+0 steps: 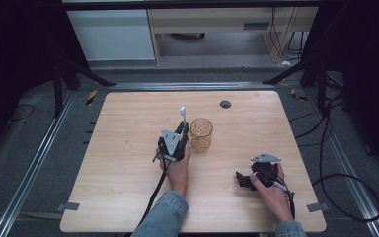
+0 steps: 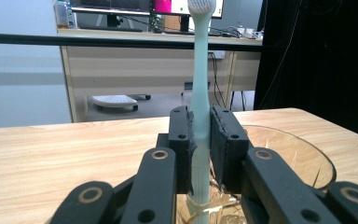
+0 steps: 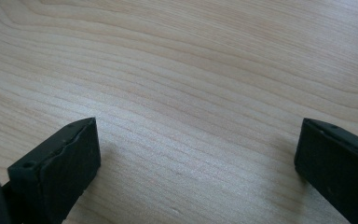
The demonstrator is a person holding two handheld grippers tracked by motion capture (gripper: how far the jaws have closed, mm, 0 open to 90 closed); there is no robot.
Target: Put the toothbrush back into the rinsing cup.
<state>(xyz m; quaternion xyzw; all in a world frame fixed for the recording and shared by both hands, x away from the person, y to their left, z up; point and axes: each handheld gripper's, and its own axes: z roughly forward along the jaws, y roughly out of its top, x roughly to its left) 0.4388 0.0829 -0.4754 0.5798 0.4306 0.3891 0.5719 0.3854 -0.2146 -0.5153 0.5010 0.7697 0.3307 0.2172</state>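
Observation:
A pale green toothbrush stands upright with its white bristle head at the top. My left gripper is shut on its handle, just left of a clear amber glass cup near the table's middle. In the left gripper view the handle's lower end hangs over the cup's rim. My right gripper rests low on the wooden table at the front right. Its jaws stand wide apart with bare wood between them.
A small dark round grommet sits in the tabletop near its far edge. Black cables lie on the floor to the right. Dark stand legs flank the table's far corners.

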